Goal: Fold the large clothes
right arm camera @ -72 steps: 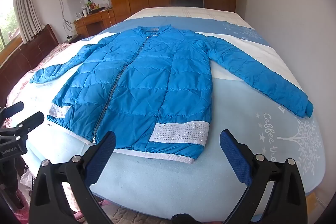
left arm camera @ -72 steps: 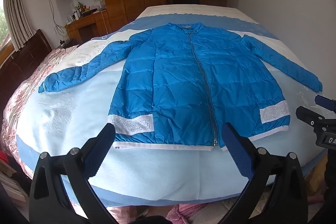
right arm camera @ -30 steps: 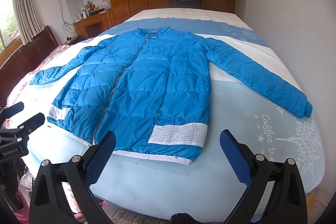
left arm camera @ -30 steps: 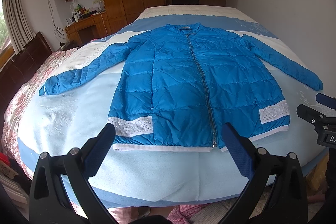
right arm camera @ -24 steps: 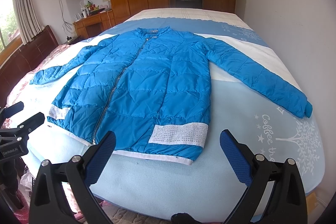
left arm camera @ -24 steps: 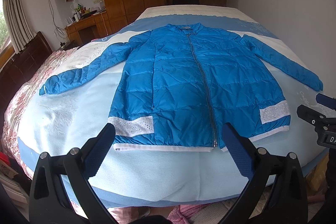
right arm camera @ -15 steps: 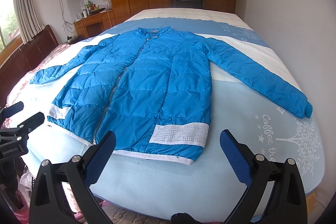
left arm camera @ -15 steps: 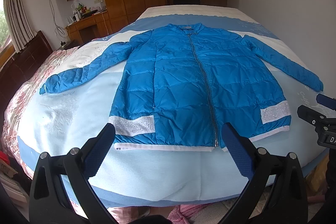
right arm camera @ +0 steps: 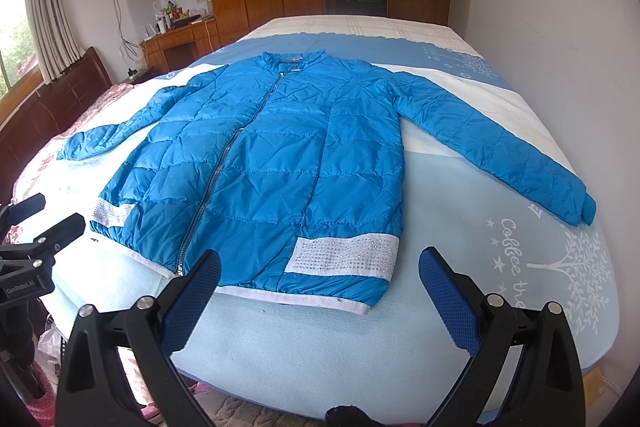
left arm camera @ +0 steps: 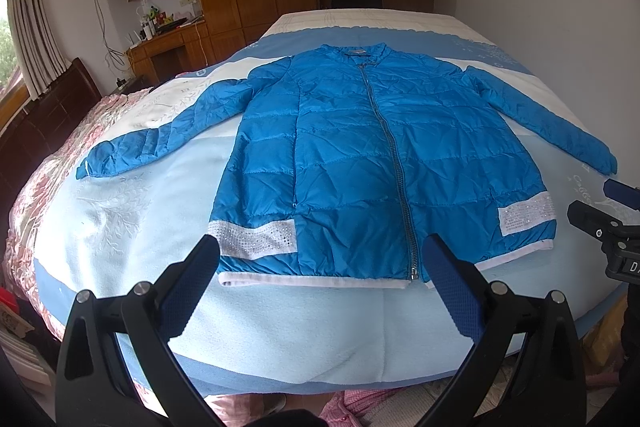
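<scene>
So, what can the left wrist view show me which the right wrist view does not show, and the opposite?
Only the left wrist view shows the pink floral bedding at the bed's left side and the right gripper at its right edge.

Only the right wrist view shows the white tree print with lettering on the blanket and the left gripper at its left edge.

Both show the blue jacket lying flat on the bed, zipped, sleeves spread, and open fingers held short of the white hem.

We see a bed (left arm camera: pixel 280 327) (right arm camera: pixel 460 211) covered by a pale blue blanket printed with white trees; directly on it a blue quilted jacket (left arm camera: pixel 360 163) (right arm camera: pixel 280 167) lies flat, zipped, sleeves spread outward.
</scene>
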A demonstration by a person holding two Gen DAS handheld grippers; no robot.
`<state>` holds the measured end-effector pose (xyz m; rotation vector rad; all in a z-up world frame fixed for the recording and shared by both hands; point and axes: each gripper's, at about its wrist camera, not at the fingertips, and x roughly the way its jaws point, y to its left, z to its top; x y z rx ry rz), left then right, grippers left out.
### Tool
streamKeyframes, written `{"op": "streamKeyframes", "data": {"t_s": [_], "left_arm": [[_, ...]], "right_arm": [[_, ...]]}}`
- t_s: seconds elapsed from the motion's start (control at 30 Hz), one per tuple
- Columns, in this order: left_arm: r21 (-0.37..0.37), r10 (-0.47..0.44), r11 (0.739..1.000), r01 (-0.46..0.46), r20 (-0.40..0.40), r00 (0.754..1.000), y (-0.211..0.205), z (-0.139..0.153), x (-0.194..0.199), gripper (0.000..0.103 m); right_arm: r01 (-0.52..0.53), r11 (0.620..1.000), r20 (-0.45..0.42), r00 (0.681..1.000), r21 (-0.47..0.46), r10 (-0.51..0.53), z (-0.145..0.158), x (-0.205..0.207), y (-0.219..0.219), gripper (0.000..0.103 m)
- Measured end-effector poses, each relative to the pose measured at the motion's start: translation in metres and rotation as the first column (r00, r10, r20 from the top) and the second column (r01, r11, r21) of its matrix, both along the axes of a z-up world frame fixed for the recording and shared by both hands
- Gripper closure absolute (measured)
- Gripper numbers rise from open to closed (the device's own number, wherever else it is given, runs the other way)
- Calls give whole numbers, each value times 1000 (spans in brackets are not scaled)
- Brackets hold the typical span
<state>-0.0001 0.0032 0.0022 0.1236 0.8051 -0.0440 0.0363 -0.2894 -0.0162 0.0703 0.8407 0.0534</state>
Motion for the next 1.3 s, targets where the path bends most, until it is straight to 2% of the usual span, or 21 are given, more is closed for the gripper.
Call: {"op": "streamKeyframes", "data": {"t_s": [1.03,1.3], "left_arm": [[17,3,1000,-3,2,1000,3,-3,4,3],[2,-50,999,50,-20,999,-8,-7,21,3]], "right_arm": [[4,1000,3,1000,0,-4,-1,3,-1,4],[26,1000,14,1000,3,-26,-6,14,-14,4]]}}
